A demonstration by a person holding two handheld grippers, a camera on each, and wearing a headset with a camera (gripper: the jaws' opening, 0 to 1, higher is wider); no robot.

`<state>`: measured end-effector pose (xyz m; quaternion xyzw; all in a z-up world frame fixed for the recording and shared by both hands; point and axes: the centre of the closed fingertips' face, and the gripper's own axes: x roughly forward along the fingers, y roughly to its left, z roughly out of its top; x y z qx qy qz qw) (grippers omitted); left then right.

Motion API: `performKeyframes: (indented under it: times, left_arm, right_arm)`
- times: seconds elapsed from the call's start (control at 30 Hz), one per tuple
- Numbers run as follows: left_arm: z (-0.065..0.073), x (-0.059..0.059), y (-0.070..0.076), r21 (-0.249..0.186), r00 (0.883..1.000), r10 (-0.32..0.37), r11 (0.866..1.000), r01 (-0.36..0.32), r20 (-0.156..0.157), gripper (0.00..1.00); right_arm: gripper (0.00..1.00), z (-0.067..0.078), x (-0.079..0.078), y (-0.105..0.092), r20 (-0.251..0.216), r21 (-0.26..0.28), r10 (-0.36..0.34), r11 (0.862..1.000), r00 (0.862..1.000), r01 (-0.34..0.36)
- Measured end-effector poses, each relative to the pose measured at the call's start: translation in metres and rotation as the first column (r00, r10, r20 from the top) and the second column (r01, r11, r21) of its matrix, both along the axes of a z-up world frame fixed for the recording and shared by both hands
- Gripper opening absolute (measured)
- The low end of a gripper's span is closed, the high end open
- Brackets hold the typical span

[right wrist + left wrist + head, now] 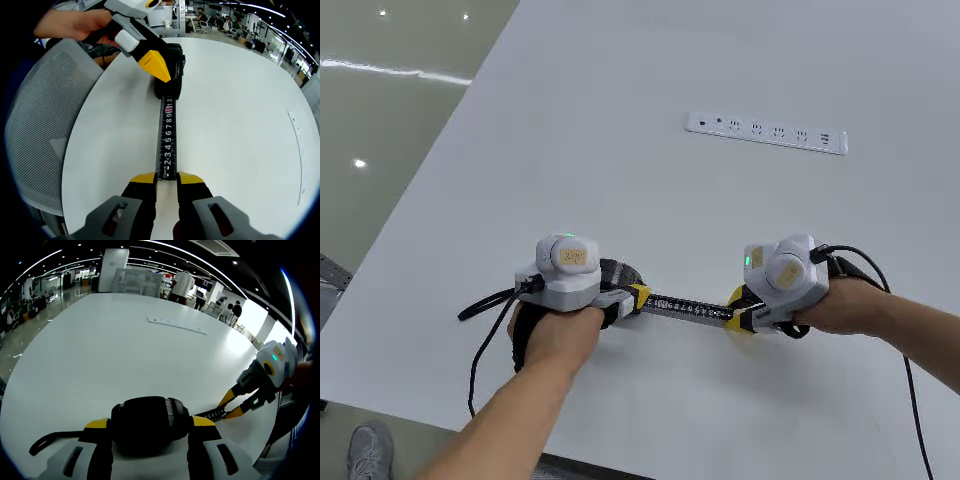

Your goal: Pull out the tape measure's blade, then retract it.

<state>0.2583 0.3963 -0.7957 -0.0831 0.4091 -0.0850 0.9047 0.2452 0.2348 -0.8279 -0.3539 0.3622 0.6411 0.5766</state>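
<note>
Broadly, a white table (620,150) takes up most of the head view, with a glossy floor (390,110) along its left edge. A grey mesh chair (45,115) stands at the table's side in the right gripper view. Far across the table, well apart from the work, lies a white power strip (766,132).

Near the table's front edge, two hands each hold a white gripper with yellow tips. The left hand (560,335) holds the left gripper (632,295); the right hand (845,305) holds the right gripper (738,312). A black cable (480,340) trails from the left one.

The black tape measure (620,275) rests on the table between the left gripper's jaws, which are clenched on both its sides – in the left gripper view the tape measure (150,415) bulges between the two yellow tips of the left gripper (150,426).

The blade (686,307) runs out of the tape measure, low over the table, to the right gripper. In the right gripper view the blade (167,140) shows black with white numbers, running from the tape measure (172,65) – beside the left gripper (155,65) – straight to the right gripper (167,178), whose jaws are pinched on the blade's end.
</note>
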Motion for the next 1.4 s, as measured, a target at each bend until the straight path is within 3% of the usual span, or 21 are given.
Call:
performKeyframes:
  times: [1.4]
  left_arm:
    - [0.001,-0.003,-0.003,-0.019,1.0,-0.009,1.0,0.009,0.009,0.55]
  right_arm:
    - [0.12,0.0,-0.002,0.03,0.016,0.022,0.004,1.0,1.0,-0.005]
